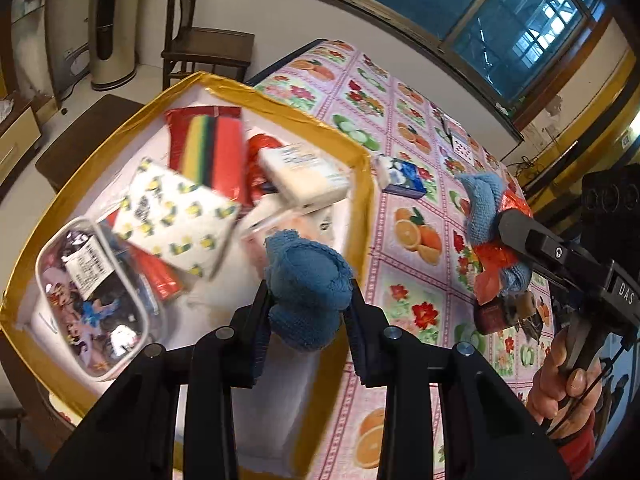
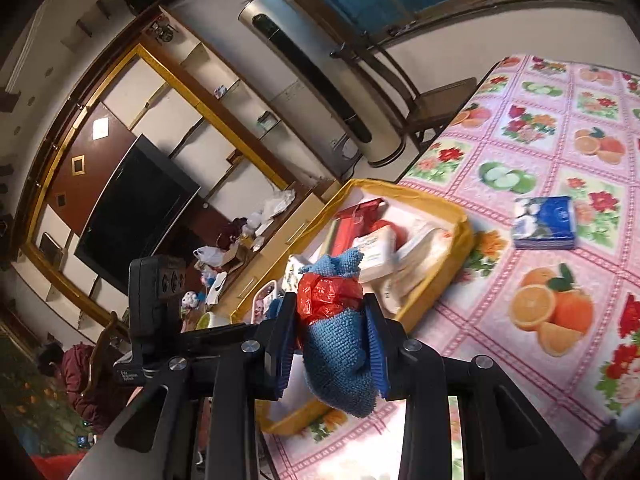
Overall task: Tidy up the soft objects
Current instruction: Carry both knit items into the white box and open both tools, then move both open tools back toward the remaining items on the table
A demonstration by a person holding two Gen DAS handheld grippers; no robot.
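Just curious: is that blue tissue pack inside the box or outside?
Outside: the blue tissue pack lies on the flowered tablecloth, beside the yellow-rimmed box.

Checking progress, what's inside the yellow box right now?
The box holds a lemon-print pack, striped sponges, a white bar and a clear case. Anything beneath them is covered.

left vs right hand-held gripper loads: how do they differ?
The left hand-held gripper clamps a plain blue cloth; the right hand-held gripper clamps a lighter blue cloth bundled with crinkly red plastic. The left load hangs over the gold-edged box; the right one is over the flowered tablecloth beside it, judging by the left wrist view. Both are soft cloths gripped between shut fingers.
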